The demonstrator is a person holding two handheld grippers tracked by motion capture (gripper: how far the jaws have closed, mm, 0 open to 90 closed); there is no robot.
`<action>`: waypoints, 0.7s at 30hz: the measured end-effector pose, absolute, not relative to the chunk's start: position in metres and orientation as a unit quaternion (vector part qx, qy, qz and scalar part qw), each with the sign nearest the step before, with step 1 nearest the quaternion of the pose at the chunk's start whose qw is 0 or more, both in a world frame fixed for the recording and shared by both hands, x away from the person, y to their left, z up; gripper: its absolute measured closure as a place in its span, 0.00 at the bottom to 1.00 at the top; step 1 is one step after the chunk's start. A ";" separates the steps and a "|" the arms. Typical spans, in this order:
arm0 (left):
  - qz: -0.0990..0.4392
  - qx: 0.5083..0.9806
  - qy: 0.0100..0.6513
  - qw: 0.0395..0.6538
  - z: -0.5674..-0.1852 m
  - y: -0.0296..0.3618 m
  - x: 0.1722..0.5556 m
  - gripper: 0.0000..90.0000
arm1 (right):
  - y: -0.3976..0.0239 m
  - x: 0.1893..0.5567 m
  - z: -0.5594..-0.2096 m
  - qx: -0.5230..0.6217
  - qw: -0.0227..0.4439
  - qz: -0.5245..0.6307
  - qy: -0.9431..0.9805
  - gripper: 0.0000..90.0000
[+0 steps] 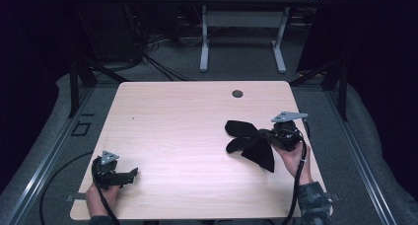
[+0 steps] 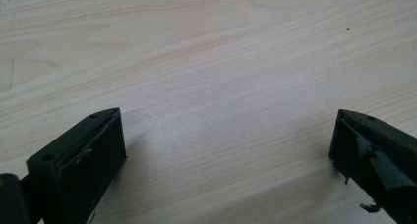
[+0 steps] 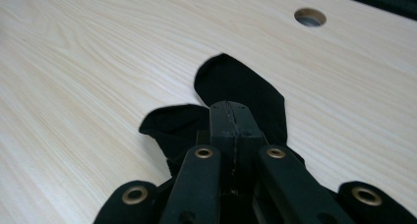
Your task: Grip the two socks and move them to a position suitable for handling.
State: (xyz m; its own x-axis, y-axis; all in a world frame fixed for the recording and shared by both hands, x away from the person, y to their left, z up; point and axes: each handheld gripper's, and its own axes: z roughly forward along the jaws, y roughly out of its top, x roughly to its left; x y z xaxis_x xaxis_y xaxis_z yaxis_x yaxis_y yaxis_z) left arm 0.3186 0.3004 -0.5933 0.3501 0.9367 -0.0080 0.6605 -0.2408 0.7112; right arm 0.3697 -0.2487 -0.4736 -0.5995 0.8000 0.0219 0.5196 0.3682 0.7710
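Landmark: the table (image 1: 187, 136), pale wood grain, is taken as reference; a round cable hole (image 1: 237, 93) is noted near its far edge.

Left hand (image 1: 98, 198): seen at the table's near left corner, wrist coming in over the near edge; the gripper body is grasped from behind and held low over the tabletop.

Left gripper (image 1: 129, 175): pointed toward the table's middle. In the left gripper view its jaws are spread wide, with bare wood between them and nothing gripped.

Black cloth (image 1: 249, 140): a soft, matte black fabric item, found on the right half of the table, on the near side of the cable hole. It is bunched where it is gripped. Two rounded lobes are spread on the wood toward the table's middle, and a third flap is seen pointing toward the near edge. Whether that flap rests on the wood cannot be told.

Right gripper (image 1: 266, 135): jaws pressed together on the bunched part of the black cloth (image 3: 241, 89); in the right gripper view the two tips are seen meeting with fabric spreading out beyond them.

Right hand (image 1: 292, 157): placed near the table's right edge, forearm in a patterned sleeve (image 1: 313, 203) rising from the near right corner; the gripper is aimed toward the table's left side.
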 end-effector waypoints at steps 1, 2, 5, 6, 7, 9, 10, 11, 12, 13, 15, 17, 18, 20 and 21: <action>0.217 0.757 0.527 0.319 -0.593 0.300 0.319 0.00 | -0.249 0.370 -0.474 0.409 0.182 0.386 0.807 1.00; 0.216 0.757 0.527 0.319 -0.593 0.300 0.319 0.00 | -0.245 0.367 -0.468 0.401 0.187 0.388 0.809 1.00; 0.217 0.757 0.527 0.319 -0.593 0.300 0.319 0.00 | -0.240 0.363 -0.459 0.390 0.191 0.400 0.808 1.00; 0.216 0.757 0.527 0.319 -0.593 0.300 0.319 0.00 | -0.238 0.361 -0.456 0.387 0.190 0.401 0.809 1.00; 0.216 0.757 0.527 0.319 -0.593 0.300 0.319 0.00 | -0.236 0.360 -0.454 0.384 0.192 0.406 0.807 1.00; 0.216 0.757 0.527 0.319 -0.593 0.300 0.319 0.00 | -0.233 0.360 -0.451 0.381 0.192 0.401 0.811 1.00; 0.216 0.757 0.528 0.320 -0.593 0.300 0.319 0.00 | -0.233 0.360 -0.450 0.378 0.193 0.398 0.813 1.00; 0.216 0.757 0.528 0.320 -0.593 0.300 0.319 0.00 | -0.233 0.360 -0.450 0.378 0.193 0.398 0.813 1.00; 0.216 0.757 0.528 0.319 -0.593 0.300 0.319 0.00 | -0.233 0.361 -0.451 0.379 0.188 0.396 0.815 1.00; 0.216 0.756 0.528 0.320 -0.593 0.300 0.319 0.00 | -0.234 0.363 -0.457 0.381 0.182 0.389 0.819 1.00; 0.216 0.756 0.528 0.320 -0.593 0.300 0.319 0.00 | -0.235 0.365 -0.460 0.383 0.180 0.381 0.822 1.00; 0.216 0.757 0.528 0.320 -0.593 0.300 0.319 0.00 | -0.242 0.372 -0.479 0.406 0.158 0.369 0.821 0.83; 0.216 0.757 0.528 0.319 -0.593 0.300 0.319 0.00 | -0.245 0.375 -0.487 0.413 0.148 0.359 0.824 0.82; 0.216 0.757 0.528 0.319 -0.593 0.300 0.319 0.00 | -0.250 0.381 -0.503 0.432 0.133 0.344 0.823 0.72; 0.216 0.757 0.528 0.319 -0.593 0.300 0.319 0.00 | -0.250 0.381 -0.503 0.432 0.133 0.344 0.823 0.72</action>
State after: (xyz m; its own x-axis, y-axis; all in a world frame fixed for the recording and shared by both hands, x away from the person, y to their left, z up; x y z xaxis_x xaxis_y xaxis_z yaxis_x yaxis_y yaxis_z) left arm 0.3187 0.3002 -0.5933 0.3488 0.9371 -0.0099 0.6607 -0.2384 0.7118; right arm 0.3811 -0.2501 -0.5026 -0.5909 0.8029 0.0786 0.6195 0.3892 0.6817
